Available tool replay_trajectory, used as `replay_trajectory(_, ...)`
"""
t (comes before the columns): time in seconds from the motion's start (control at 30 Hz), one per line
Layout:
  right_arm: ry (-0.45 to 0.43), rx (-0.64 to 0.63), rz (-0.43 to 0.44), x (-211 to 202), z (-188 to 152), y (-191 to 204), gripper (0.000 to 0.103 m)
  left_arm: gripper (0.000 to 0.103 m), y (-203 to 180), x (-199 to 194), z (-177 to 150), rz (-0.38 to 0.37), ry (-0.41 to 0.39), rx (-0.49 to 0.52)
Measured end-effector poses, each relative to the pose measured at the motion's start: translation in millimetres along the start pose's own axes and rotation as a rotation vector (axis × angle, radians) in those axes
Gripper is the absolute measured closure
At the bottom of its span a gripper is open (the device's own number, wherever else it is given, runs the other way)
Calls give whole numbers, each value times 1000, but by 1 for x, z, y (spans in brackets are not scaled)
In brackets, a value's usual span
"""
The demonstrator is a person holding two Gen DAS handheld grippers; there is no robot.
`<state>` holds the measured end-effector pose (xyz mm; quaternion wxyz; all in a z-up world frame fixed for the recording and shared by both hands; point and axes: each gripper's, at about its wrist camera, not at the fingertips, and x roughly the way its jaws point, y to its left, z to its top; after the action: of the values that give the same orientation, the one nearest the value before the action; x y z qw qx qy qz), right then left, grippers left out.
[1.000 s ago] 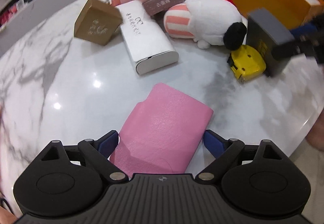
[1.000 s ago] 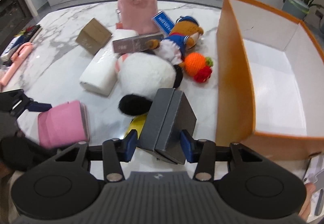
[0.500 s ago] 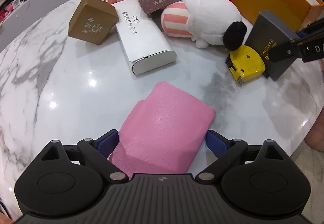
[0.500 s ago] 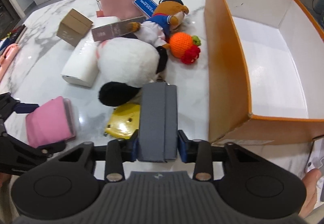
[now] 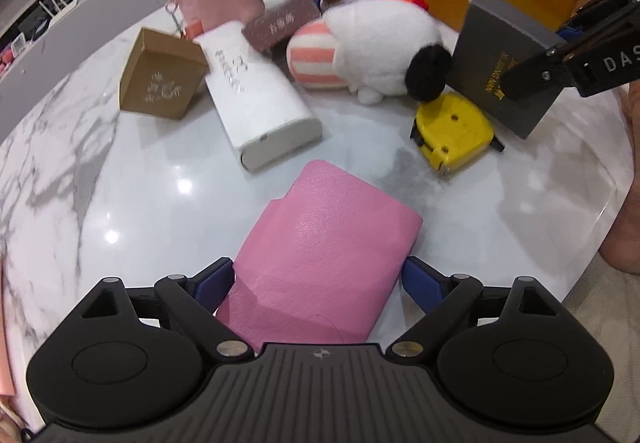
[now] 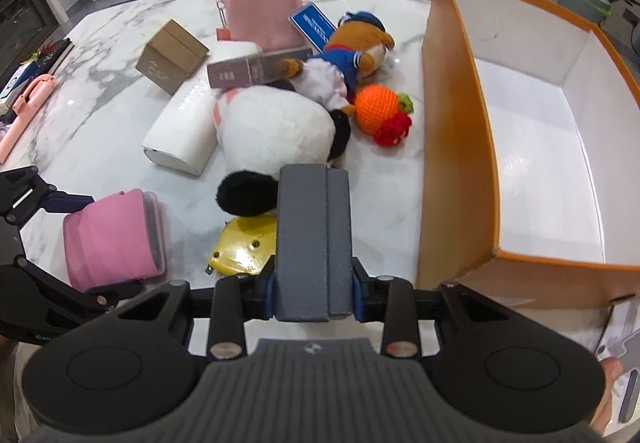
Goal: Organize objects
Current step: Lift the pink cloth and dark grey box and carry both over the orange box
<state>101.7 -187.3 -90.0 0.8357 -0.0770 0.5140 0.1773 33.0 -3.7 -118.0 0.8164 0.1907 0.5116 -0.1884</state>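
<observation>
**Both tools loaded; grey box now lifted and squared up**

Grey box (image 6: pixel 314 243): clamped edge-on between the right tool (image 6: pixel 314 301) fingers, clear of the desk (image 6: pixel 100 111). Over the last second it went from tilted to straight in the right wrist view, and the yellow tape measure (image 6: pixel 244 247) it stood against is now exposed beneath it. In the left wrist view the box has risen beside the white plush (image 5: pixel 372 51).

Pink wallet (image 5: pixel 320 255): the left tool (image 5: pixel 318 283) is closed on it, fingers pressed to both sides. It looks slightly raised against a second ago; whether it has fully left the desk I cannot tell.

Orange bin (image 6: pixel 452 147): just right of the grey box, interior visibly bare.

Reading: pick phase is done for both items. Next step is likely the carry into the bin, the right tool having the shorter path over the near wall.
</observation>
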Motion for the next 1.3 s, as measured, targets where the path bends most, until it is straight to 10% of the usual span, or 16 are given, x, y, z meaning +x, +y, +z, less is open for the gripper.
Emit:
replay_trajectory(0.73,-153,62,9,-54,49,-28,67,0,23,-70,98,26,-174,-95)
replay_trajectory(1.3,-259,116,-54,-102,78,-89,67,0,-27,-71,182,-50,-279,-146)
